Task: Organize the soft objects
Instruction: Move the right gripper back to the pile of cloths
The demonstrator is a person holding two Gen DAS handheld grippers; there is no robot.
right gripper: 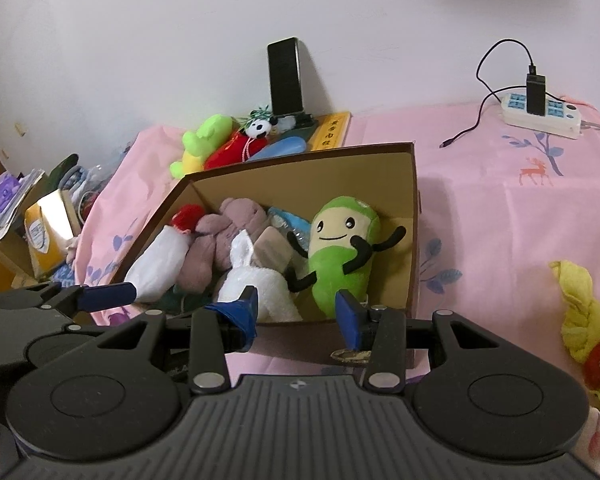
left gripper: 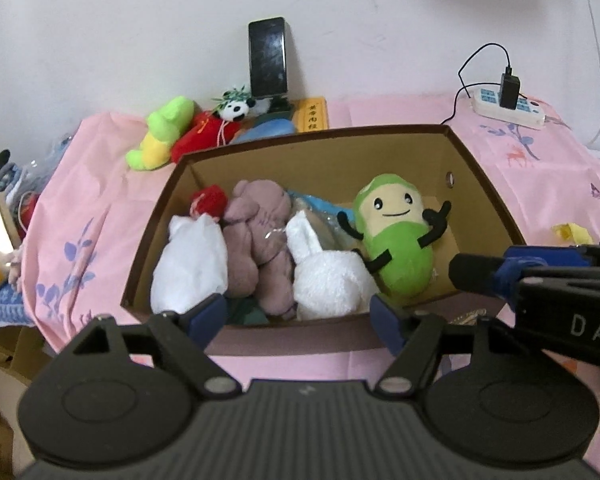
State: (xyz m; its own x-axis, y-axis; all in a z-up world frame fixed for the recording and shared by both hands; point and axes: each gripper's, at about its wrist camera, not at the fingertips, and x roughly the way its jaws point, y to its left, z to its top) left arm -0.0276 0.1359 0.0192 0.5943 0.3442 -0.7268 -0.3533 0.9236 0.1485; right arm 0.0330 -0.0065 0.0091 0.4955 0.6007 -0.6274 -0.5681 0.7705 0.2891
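On the far left, off the edge of the pink cloth (left gripper: 400,116), sits a heap of clutter (left gripper: 4,216) with a yellow carton (right gripper: 46,236) in it. Further in, near the wall, a small pile of toys lies on the cloth: a lime frog (left gripper: 162,132), a red doll (left gripper: 208,132) with a panda head (left gripper: 236,110), and something blue (left gripper: 266,130) behind the box. A dark phone (left gripper: 267,58) stands upright against the wall just past them, beside a yellow book (left gripper: 313,114).

The open cardboard box (left gripper: 488,184) takes up the middle of the bed. Inside, from left: a white bundle (left gripper: 190,260) with a red cap (left gripper: 209,199) at its far end, a mauve plush (left gripper: 260,240) touching it, a white rabbit (left gripper: 324,276) pressed against that, and a smiling green bean (left gripper: 396,236) with black arms, leaning at the right end. A blue packet (left gripper: 320,204) shows behind the rabbit.

The left gripper (left gripper: 298,316) hangs at the near rim of the box, fingers wide apart, holding nothing. The right gripper (right gripper: 296,312) is close beside it at the same rim, its fingers also spread and empty, with the bean's lower end just beyond them.

To the right, a yellow-green toy (right gripper: 580,312) with red on it lies on the cloth, well apart from the box. At the far right a white power strip (left gripper: 508,108) holds a black charger (left gripper: 510,90) with its cable (left gripper: 466,70) trailing.
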